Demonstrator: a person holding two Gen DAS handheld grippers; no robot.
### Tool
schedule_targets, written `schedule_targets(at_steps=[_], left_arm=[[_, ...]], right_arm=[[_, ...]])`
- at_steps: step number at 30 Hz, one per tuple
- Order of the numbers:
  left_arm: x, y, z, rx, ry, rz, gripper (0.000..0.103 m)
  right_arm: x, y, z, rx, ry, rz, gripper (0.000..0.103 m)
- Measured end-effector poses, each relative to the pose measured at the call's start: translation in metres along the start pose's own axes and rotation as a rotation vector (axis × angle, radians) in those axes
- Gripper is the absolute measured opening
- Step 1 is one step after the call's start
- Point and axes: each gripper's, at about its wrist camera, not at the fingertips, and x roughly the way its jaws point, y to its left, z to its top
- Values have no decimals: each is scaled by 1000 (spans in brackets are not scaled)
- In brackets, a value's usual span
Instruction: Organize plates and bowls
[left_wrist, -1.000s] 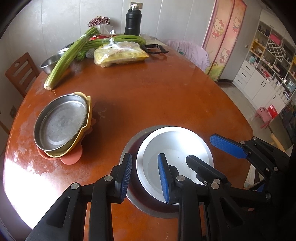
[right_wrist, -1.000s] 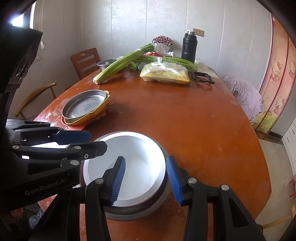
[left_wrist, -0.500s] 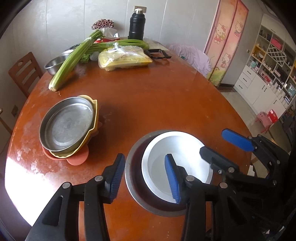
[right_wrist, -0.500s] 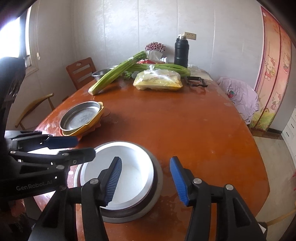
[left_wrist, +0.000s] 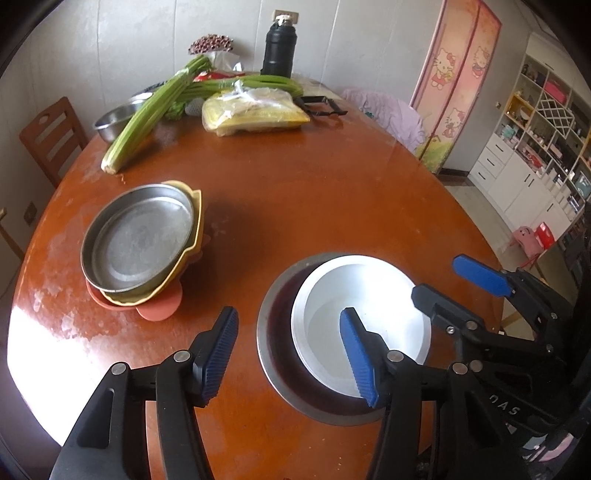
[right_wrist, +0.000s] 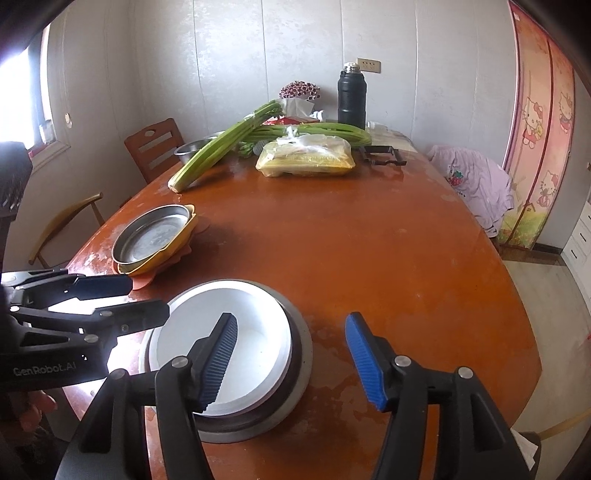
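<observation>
White bowl (left_wrist: 364, 317) nested in grey metal bowl (left_wrist: 275, 343), near table (left_wrist: 314, 192) front edge. Left of it, apart: steel plate (left_wrist: 138, 240) atop yellow dish (left_wrist: 192, 243), orange plate (left_wrist: 159, 308). Left gripper (left_wrist: 290, 347) spread wide, empty, straddling grey rim. Right gripper (right_wrist: 291, 363) wide, empty, "GenRobot.AI" legible on its neighbour. Bare tabletop beyond bowls; celery (right_wrist: 221, 146), black flask (right_wrist: 351, 96) far side.
</observation>
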Motion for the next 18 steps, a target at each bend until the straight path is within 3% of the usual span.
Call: schedule_targets(at_steps=[18], left_arm=[[33,8,-9,-44,77,-15,59]], right_arm=[[19,-11,-13,30,62,5,65]])
